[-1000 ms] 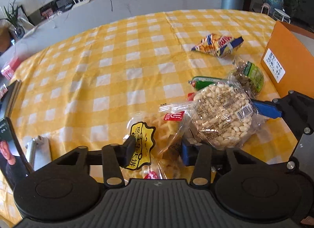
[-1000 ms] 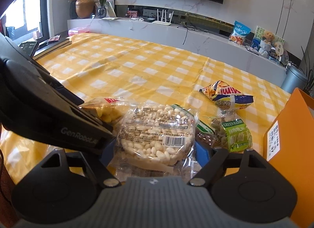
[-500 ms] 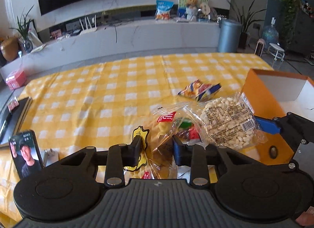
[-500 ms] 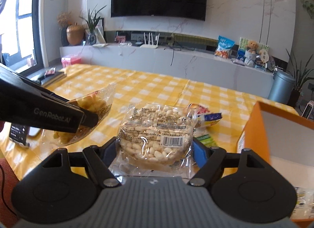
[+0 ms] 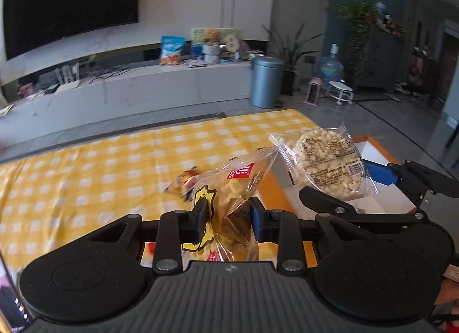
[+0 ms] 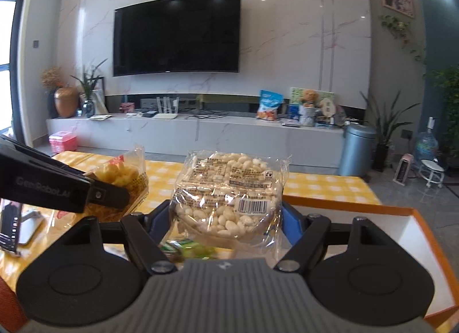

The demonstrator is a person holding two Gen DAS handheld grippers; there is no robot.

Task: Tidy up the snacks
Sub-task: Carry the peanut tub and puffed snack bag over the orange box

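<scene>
Where crinkled clear film wraps it, round knobbly rice cake (image 6: 229,189).

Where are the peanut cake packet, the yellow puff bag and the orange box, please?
peanut cake packet (image 6: 229,198): right wrist view, barcode label.
yellow puff bag (image 5: 229,206): left wrist view, clear middle.
orange box (image 6: 344,207): right wrist view, far rim.

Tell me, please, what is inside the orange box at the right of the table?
The orange box shows a bare white interior where visible. The round puffed-snack packet and the right gripper holding it cover much of the floor, so anything beneath them stays hidden.
</scene>
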